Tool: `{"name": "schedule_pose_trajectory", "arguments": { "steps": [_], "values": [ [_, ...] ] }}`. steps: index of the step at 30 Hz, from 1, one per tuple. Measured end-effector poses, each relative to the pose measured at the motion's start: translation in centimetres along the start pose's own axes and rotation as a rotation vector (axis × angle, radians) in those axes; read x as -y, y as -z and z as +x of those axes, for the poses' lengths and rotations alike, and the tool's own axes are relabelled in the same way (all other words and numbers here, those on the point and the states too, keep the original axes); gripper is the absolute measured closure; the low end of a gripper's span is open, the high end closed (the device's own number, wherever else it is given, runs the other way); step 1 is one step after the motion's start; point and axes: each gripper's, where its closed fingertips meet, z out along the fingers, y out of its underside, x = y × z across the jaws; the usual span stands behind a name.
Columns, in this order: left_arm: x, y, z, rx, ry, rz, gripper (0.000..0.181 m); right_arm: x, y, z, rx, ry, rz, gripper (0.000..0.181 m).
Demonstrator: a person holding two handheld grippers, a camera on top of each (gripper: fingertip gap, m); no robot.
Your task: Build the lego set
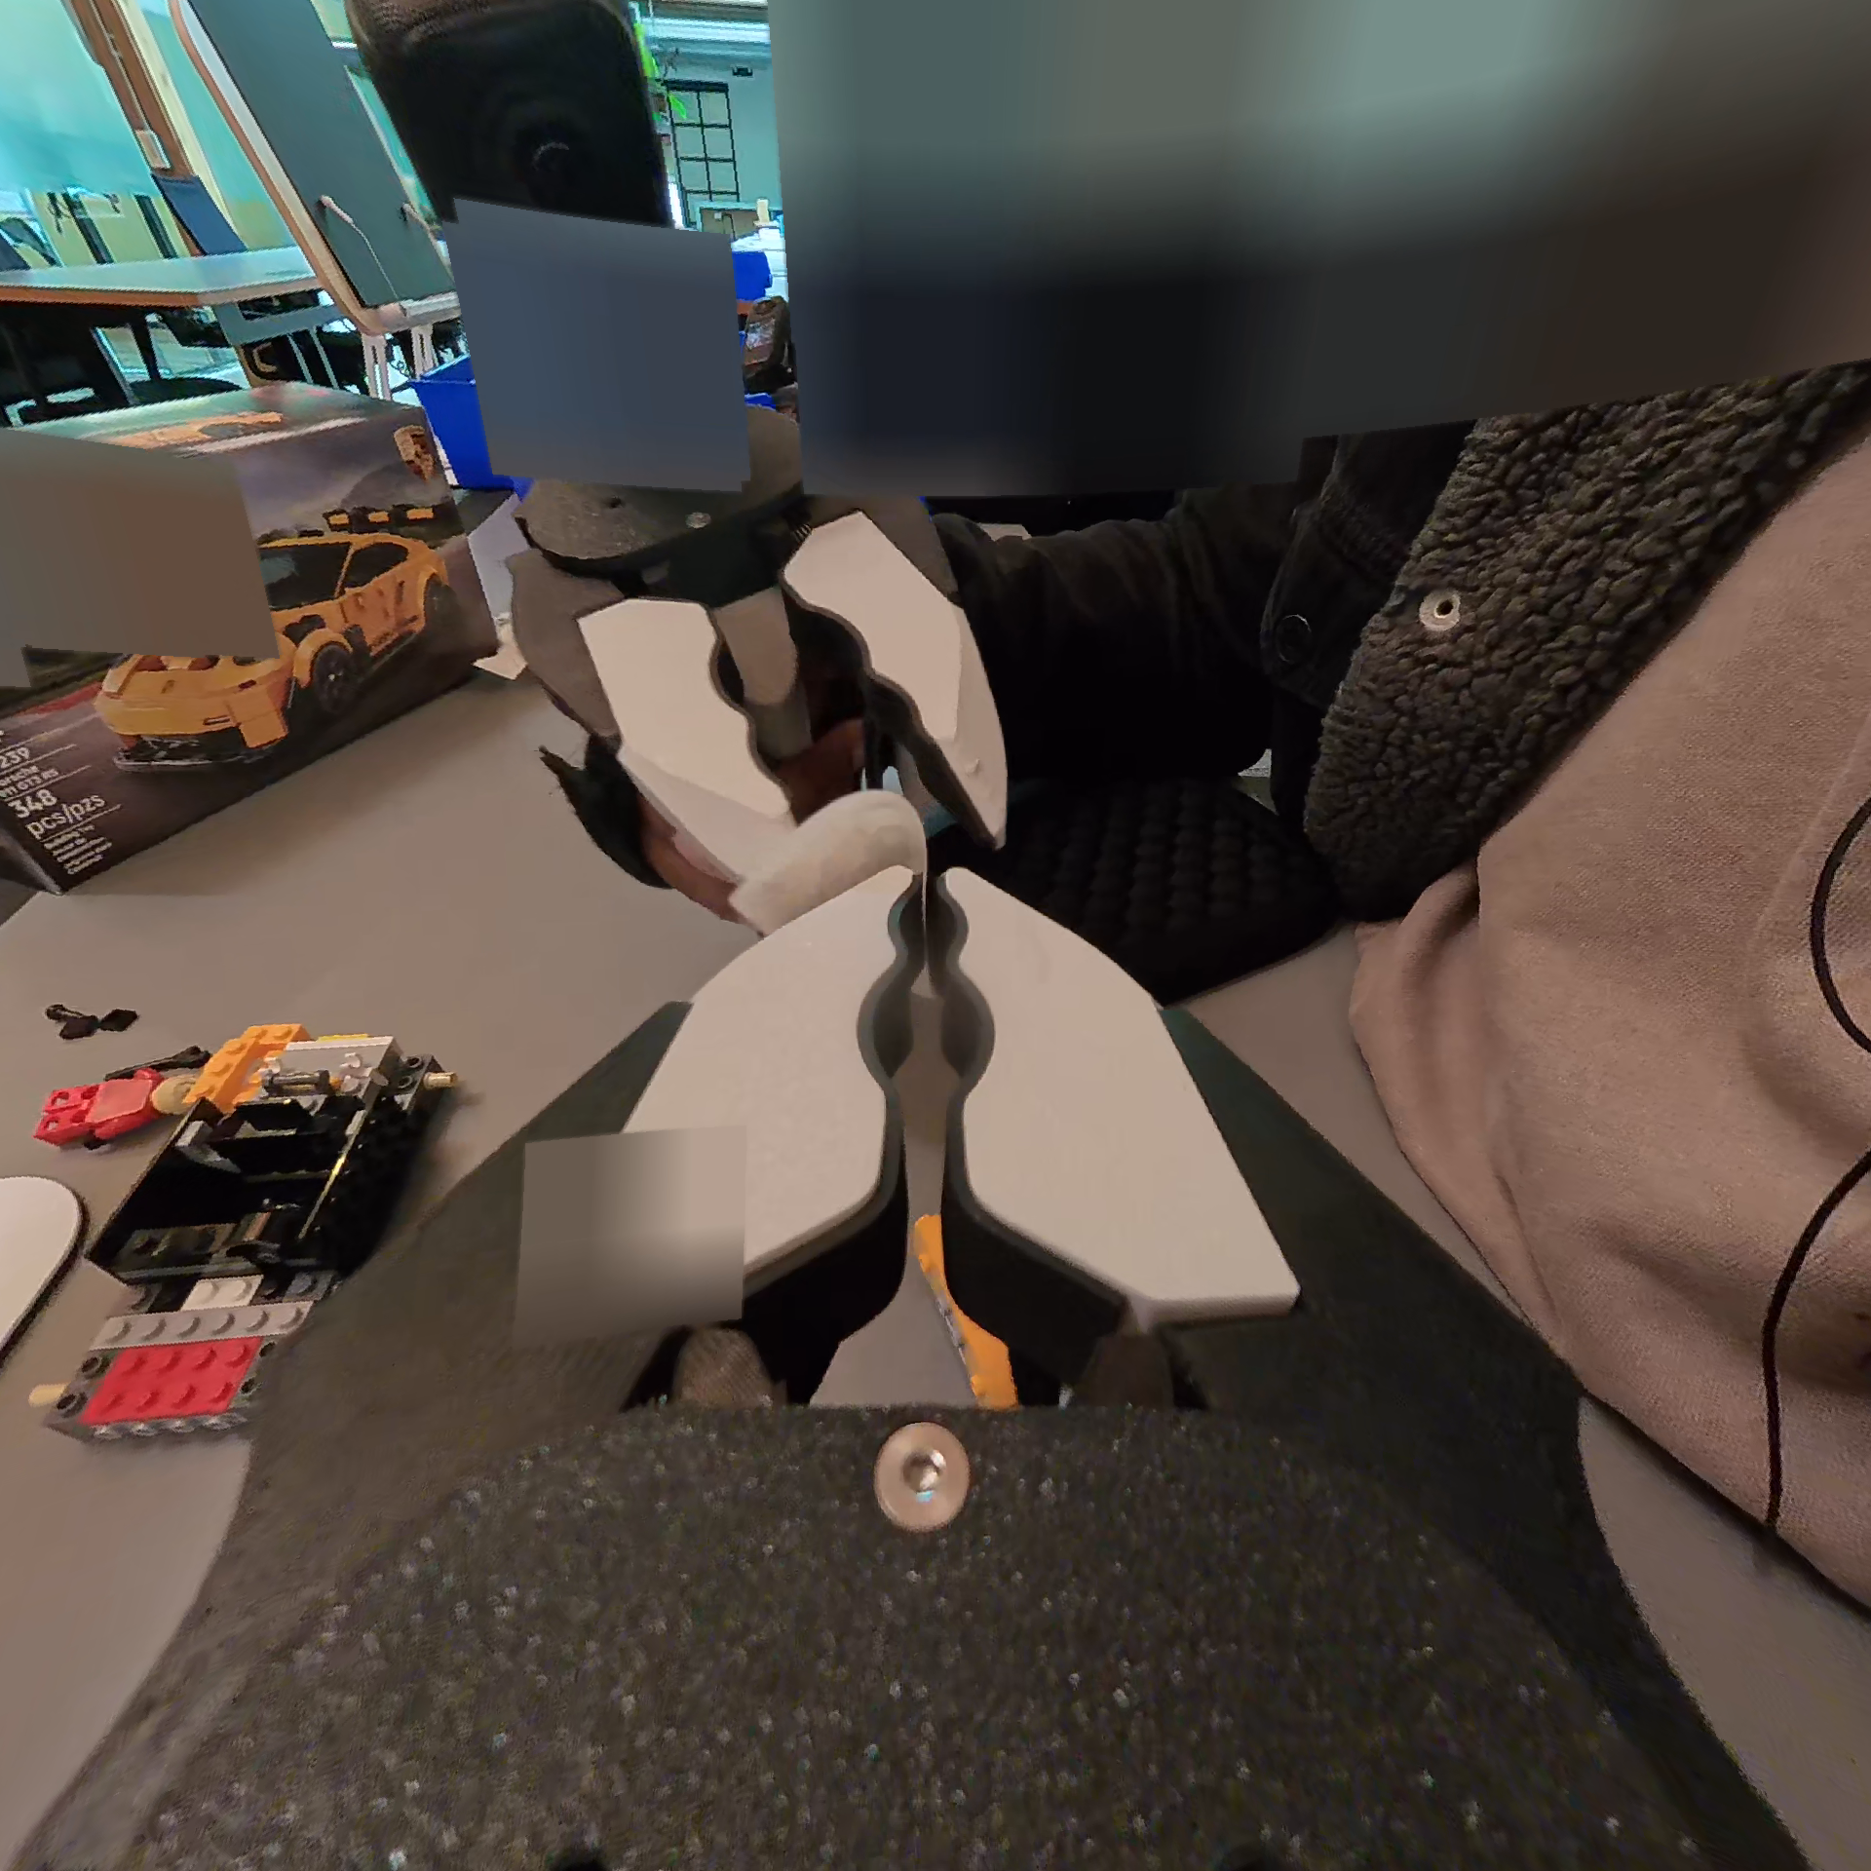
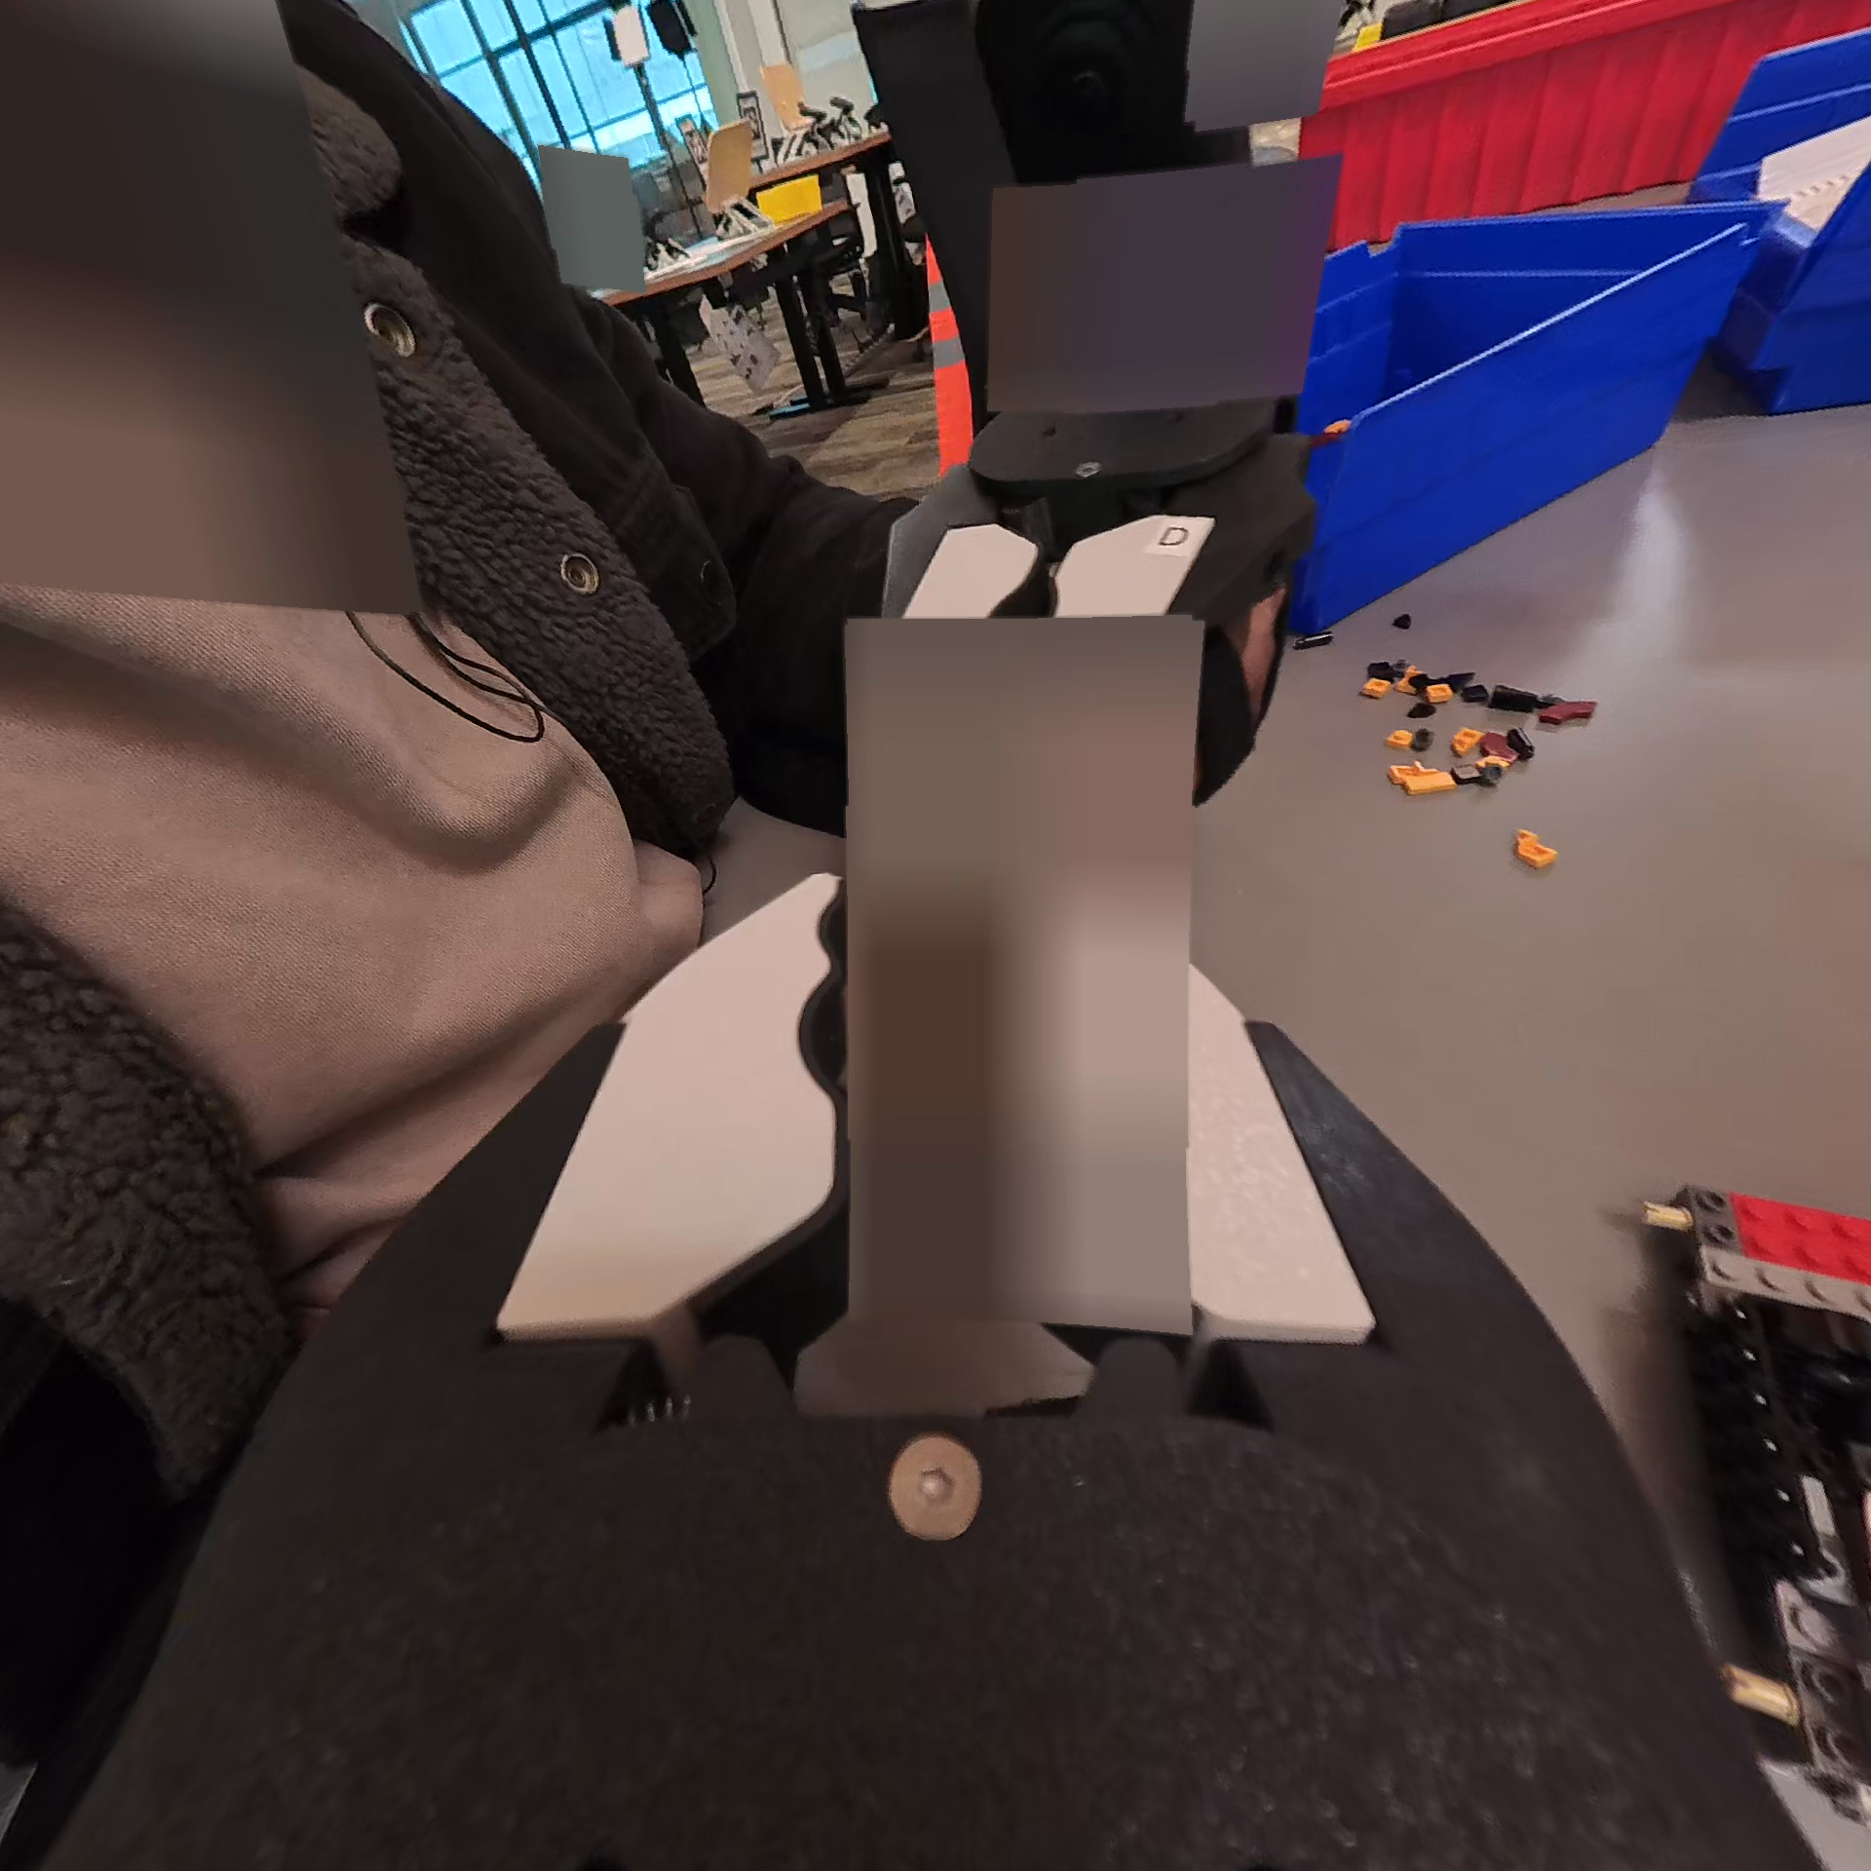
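My left gripper (image 1: pixel 926 891) is shut on the edge of a thin white sheet (image 1: pixel 850 845), which curls up toward my right gripper (image 1: pixel 881 810) facing it. The right gripper's jaws stand apart. In the right wrist view a mosaic patch covers the gap between my right gripper's (image 2: pixel 1012 911) fingers, and only a pale strip (image 2: pixel 942 1367) shows below it. The left gripper (image 2: pixel 1043 587) shows beyond, fingers together. The partly built car (image 1: pixel 263 1164), black with grey, orange and red plates, lies on the grey table to the left; it also shows in the right wrist view (image 2: pixel 1782 1417).
The set's box (image 1: pixel 253 628) stands at the back left. Small red pieces (image 1: pixel 91 1104) lie by the car, and an orange piece (image 1: pixel 962 1316) under my left gripper. Loose orange and black pieces (image 2: pixel 1468 729) lie near blue bins (image 2: pixel 1519 334). A person's torso (image 1: pixel 1620 1012) is close. My left and right fingertips are right by each other. Left tips and right tips are each some 20 cm from the partly built car (image 1: pixel 263 1164).
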Motion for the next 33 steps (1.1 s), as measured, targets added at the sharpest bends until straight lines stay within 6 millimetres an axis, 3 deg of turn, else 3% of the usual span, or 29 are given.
{"name": "schedule_pose_trajectory", "arguments": {
  "steps": [7,26,29,33],
  "values": [
    [-0.1,0.1,-0.3,0.018,-0.009,-0.004,0.181,0.6,0.0,-0.1,-0.019,0.028,0.016,0.170],
    [0.3,0.3,-0.8,0.067,-0.048,0.015,0.181,0.5,0.1,0.4,-0.022,0.007,0.045,0.176],
    [0.6,0.4,-0.7,0.068,-0.075,0.035,0.181,0.8,0.3,0.4,-0.027,0.003,0.055,0.171],
    [1.2,0.6,-0.6,0.074,-0.102,0.068,0.181,0.5,0.4,0.9,-0.064,0.003,0.023,0.146]
  ]
}}
